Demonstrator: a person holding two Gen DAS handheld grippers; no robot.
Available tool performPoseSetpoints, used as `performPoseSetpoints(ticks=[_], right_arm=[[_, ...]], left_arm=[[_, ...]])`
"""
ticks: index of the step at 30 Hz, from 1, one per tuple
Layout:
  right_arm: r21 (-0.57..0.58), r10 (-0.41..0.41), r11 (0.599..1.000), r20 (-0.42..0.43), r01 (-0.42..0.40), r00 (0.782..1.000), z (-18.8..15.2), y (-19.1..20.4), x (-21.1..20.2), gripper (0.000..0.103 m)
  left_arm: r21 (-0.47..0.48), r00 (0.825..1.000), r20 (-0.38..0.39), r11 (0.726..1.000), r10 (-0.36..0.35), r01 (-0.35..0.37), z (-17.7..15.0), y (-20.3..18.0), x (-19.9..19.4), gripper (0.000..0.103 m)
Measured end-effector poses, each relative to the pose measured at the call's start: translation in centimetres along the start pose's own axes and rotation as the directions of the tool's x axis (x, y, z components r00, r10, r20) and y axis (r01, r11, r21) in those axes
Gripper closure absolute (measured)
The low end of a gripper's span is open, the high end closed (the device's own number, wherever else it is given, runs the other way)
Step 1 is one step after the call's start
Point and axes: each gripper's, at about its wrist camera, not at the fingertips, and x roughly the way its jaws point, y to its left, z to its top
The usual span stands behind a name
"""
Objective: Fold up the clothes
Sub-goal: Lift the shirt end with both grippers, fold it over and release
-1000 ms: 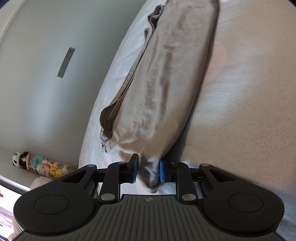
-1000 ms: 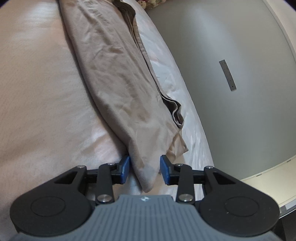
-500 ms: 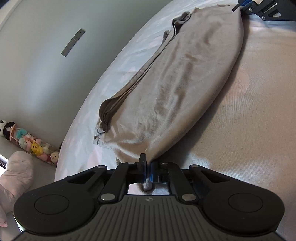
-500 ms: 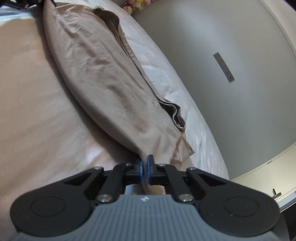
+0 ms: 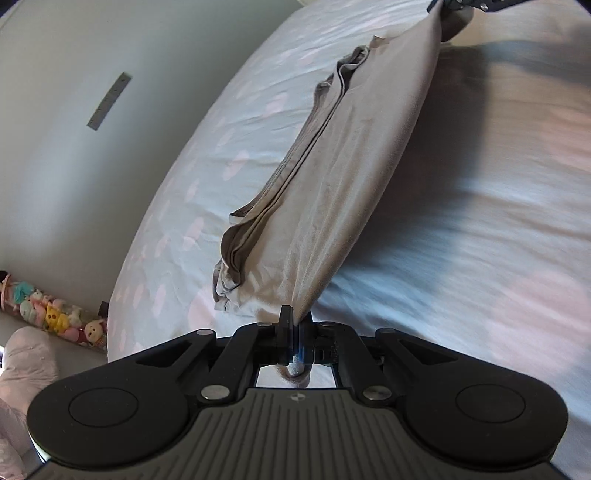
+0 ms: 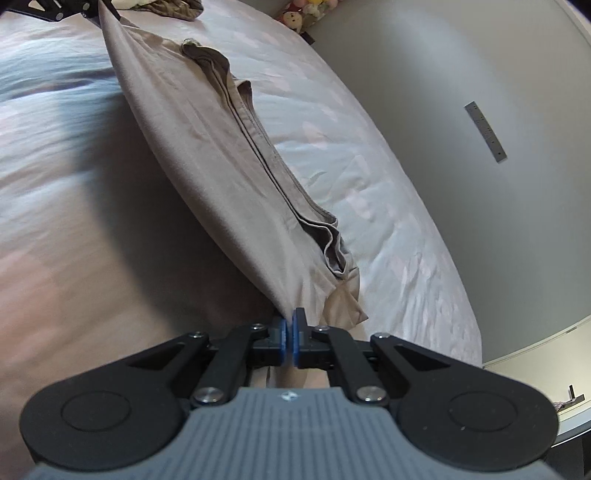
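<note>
A beige folded garment (image 5: 343,173) hangs stretched between my two grippers above the bed; it also shows in the right wrist view (image 6: 207,147). My left gripper (image 5: 295,332) is shut on one end corner of it. My right gripper (image 6: 289,336) is shut on the opposite end corner. Each gripper shows at the far end in the other's view: the right gripper (image 5: 461,3) and the left gripper (image 6: 59,9). The garment's layered hem edges (image 6: 280,177) hang along one side.
The bed (image 5: 480,258) with a pale pink-patterned sheet lies below. A grey floor (image 5: 66,129) borders it. A row of small plush toys (image 5: 55,317) sits by the wall. Another crumpled cloth (image 6: 166,7) lies at the bed's far end.
Both grippers closed on the garment's end corners and then lifted it off the bed, pulling it taut between them.
</note>
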Motion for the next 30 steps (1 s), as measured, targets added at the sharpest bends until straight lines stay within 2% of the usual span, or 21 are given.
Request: performPoseSetpoints(ticks=[4, 8, 13, 19, 27, 30], right_arm=[[-0.031, 0.056, 0.998, -0.026, -0.057, 0.998, -1.1, 2.0, -3.9, 0.099], [-0.030, 0.111, 0.993, -0.055, -0.113, 0.992, -2.4, 3.8, -6.8, 0.099], [-0.031, 0.192, 0.980, -0.095, -0.196, 0.977, -3.8, 6.2, -9.8, 0.099], [0.010, 0.285, 0.958, -0.170, -0.288, 0.943, -3.8, 7.5, -7.7, 0.099], [0.043, 0.350, 0.936, -0.237, -0.350, 0.906, -4.0, 7.8, -6.4, 0.097], [0.061, 0.352, 0.935, -0.245, -0.348, 0.903, -4.2, 7.6, -6.5, 0.092]], left_arm=[[0.044, 0.998, -0.049, 0.998, -0.048, 0.050, -0.8, -2.2, -3.3, 0.102], [0.041, 0.994, -0.089, 0.996, -0.070, 0.074, -1.5, -4.4, -6.5, 0.102], [0.075, 0.985, -0.142, 0.991, -0.103, 0.114, -2.4, -7.0, -8.3, 0.102], [0.163, 0.963, -0.217, 0.967, -0.158, 0.195, -3.2, -8.9, -6.1, 0.102], [0.144, 0.925, -0.299, 0.947, -0.234, 0.286, -3.9, -9.4, -4.1, 0.101], [0.155, 0.923, -0.311, 0.946, -0.229, 0.286, -4.0, -9.6, -4.1, 0.100]])
